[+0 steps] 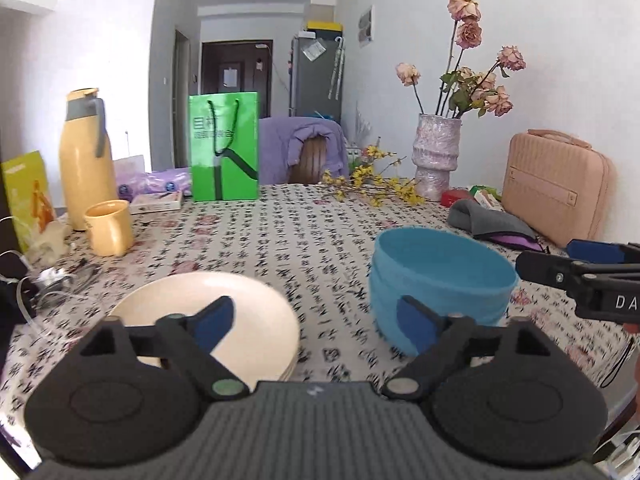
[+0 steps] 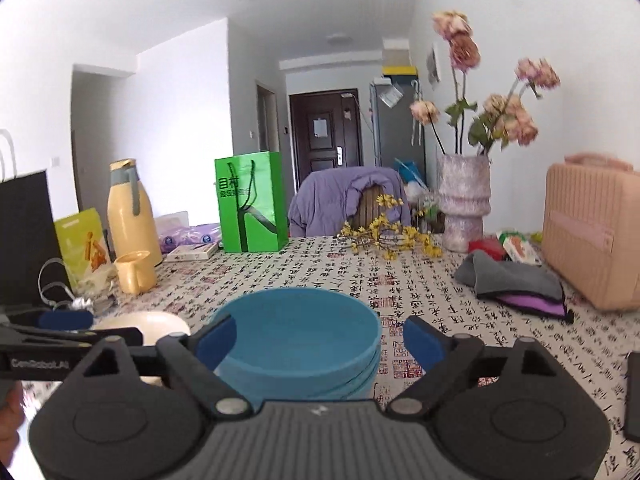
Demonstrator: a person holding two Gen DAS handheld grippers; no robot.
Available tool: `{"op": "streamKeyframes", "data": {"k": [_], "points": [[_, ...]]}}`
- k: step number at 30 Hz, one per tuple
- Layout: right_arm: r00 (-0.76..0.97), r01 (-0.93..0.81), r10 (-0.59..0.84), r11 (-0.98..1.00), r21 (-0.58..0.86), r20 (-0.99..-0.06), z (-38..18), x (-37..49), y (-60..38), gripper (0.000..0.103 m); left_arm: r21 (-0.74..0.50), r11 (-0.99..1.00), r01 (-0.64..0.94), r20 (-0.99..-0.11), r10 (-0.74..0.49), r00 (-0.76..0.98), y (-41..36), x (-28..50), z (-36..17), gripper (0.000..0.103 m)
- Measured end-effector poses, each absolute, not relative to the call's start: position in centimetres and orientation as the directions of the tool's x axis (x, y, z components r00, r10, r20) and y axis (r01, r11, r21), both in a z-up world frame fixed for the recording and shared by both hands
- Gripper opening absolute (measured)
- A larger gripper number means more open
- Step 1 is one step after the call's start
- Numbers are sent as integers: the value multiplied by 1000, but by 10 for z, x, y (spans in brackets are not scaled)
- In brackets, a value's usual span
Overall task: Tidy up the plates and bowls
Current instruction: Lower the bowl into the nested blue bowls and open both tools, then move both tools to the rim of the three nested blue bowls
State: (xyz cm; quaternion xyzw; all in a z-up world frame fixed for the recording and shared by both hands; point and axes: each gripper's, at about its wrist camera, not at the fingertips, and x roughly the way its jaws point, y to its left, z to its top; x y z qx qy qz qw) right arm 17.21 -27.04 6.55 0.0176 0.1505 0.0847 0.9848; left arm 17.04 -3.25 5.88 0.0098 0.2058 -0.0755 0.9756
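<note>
- Right now the blue bowls [image 2: 298, 340], apparently a nested stack, sit on the tablecloth [image 2: 440, 300] just beside the cream plates [image 1: 208, 316], which also look stacked.
- Both the left gripper [image 1: 316, 320] and the right gripper [image 2: 320, 338] are spread wide, holding nothing.
- Likely risk: the right gripper's fingers straddle the bowls, so closing on the rim alone could lift only the top bowl or tip the stack.
- Blur blunts the edges; stack counts are uncertain.
- The two grippers are close and could collide.
</note>
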Motion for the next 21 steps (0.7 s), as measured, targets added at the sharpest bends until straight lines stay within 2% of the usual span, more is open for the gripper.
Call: {"op": "streamKeyframes", "data": {"k": [7,13,21], "points": [[952,-162,163,986,28,-258,40,127,-256,98,10,998,61,-351,-54,935,-5,113,34,103],[959,-155,166,986,64,-230,13,88,-245,101,17,1000,-20,-276,24,961,11,71,22,103],[962,-147,161,986,77,-220,-4,54,-237,103,37,999,-18,-241,27,970,15,45,17,103]]}}
